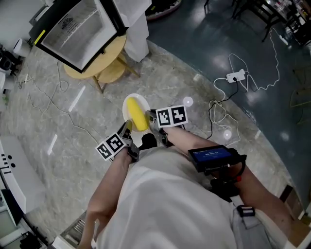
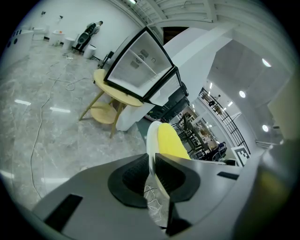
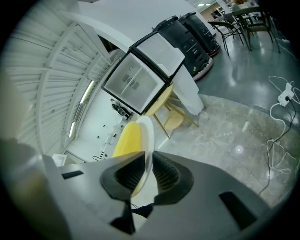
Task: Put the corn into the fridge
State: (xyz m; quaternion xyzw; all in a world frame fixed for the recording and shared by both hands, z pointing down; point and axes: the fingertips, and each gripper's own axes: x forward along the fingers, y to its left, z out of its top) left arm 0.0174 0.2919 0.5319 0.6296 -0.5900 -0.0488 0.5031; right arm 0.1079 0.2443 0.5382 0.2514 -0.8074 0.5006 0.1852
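A yellow corn cob (image 1: 137,115) lies on a small white plate (image 1: 129,103), held over the marble floor. My left gripper (image 1: 127,128) is shut on the plate's near-left rim and my right gripper (image 1: 151,119) on its near-right rim. In the left gripper view the jaws (image 2: 151,176) pinch the plate (image 2: 151,140) edge-on, with the corn (image 2: 172,140) to its right. The right gripper (image 3: 148,171) clamps the plate (image 3: 148,133), and the corn (image 3: 126,139) shows on its left. The small glass-door fridge (image 1: 77,29) stands ahead on a round yellow table (image 1: 111,57), door shut.
A white pillar base (image 1: 137,30) rises right of the table. A power strip (image 1: 236,76) with white and black cables lies on the floor to the right. A thin cable (image 1: 60,109) trails across the floor at left. Dark chairs (image 1: 257,9) stand far right.
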